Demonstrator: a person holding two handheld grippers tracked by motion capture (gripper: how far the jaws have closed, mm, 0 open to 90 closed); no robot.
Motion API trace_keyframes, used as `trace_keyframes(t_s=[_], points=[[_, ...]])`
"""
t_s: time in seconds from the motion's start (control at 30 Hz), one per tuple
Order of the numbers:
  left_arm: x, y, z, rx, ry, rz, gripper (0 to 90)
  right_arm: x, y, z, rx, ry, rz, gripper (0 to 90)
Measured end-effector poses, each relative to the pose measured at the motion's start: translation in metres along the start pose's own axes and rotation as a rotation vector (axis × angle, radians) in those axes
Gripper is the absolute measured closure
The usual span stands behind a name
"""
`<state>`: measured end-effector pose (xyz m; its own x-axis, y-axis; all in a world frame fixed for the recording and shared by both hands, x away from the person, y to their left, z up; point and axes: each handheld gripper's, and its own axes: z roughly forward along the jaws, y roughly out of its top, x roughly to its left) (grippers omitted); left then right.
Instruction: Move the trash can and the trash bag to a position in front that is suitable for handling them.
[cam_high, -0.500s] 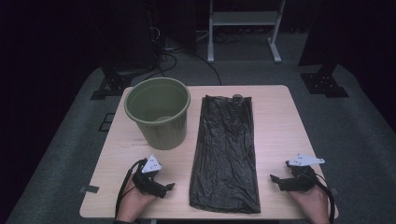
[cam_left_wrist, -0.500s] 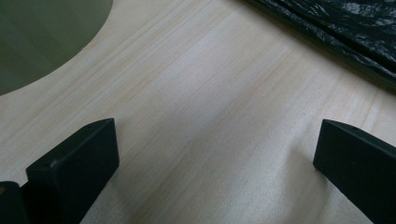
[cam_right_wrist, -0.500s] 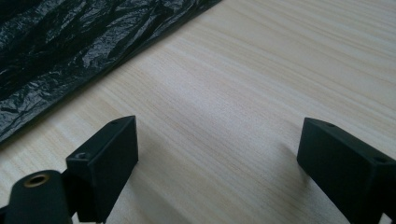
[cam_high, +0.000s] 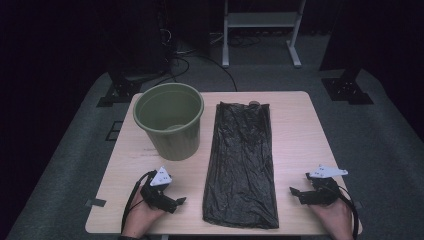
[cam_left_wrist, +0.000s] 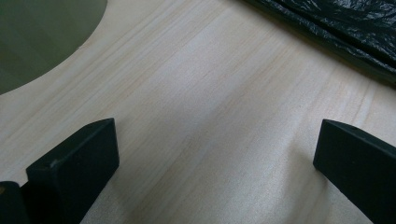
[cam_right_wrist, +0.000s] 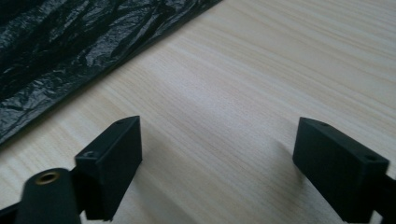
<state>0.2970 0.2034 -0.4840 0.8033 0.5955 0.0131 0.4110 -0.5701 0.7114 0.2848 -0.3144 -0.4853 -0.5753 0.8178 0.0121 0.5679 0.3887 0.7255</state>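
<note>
Pale wooden counter (cam_high: 300, 130) carries both grippers near its front edge, left gripper (cam_high: 176, 202) and right gripper (cam_high: 296, 192) with fingers spread wide and empty, flanking the flat black bag (cam_high: 242, 160) beside the green bin (cam_high: 170, 120); thin film may slip, or the bin tip.

Your pale wooden bench (cam_high: 300, 130) | olive-green plastic bucket (cam_high: 170, 122) upright at far left | flat crinkled black plastic bag (cam_high: 242, 160) lying lengthwise mid-bench, just beside the bucket
</note>
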Motion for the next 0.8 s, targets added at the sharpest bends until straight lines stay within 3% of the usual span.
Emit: trace_keyframes(t_s=[0.03,0.17,0.2,0.3,0.8], points=[[0.000,0.000,0.000,0.000,0.000,0.000,0.0,0.002,0.001,-0.001,-0.012,0.015,-0.005,23.9],[0.000,0.000,0.000,0.001,0.003,-0.002,0.0,0.005,0.003,0.000,-0.010,0.025,0.000,24.2],[-0.001,0.000,0.000,0.001,0.005,-0.005,0.0,0.006,0.004,0.000,-0.006,0.038,0.009,30.3],[-0.001,0.000,0.000,0.001,0.006,-0.006,0.0,0.007,0.007,0.001,-0.016,0.067,0.018,34.3],[-0.001,0.000,-0.001,0.001,0.008,-0.008,0.0,0.026,0.028,0.016,-0.029,0.159,0.001,34.8]])
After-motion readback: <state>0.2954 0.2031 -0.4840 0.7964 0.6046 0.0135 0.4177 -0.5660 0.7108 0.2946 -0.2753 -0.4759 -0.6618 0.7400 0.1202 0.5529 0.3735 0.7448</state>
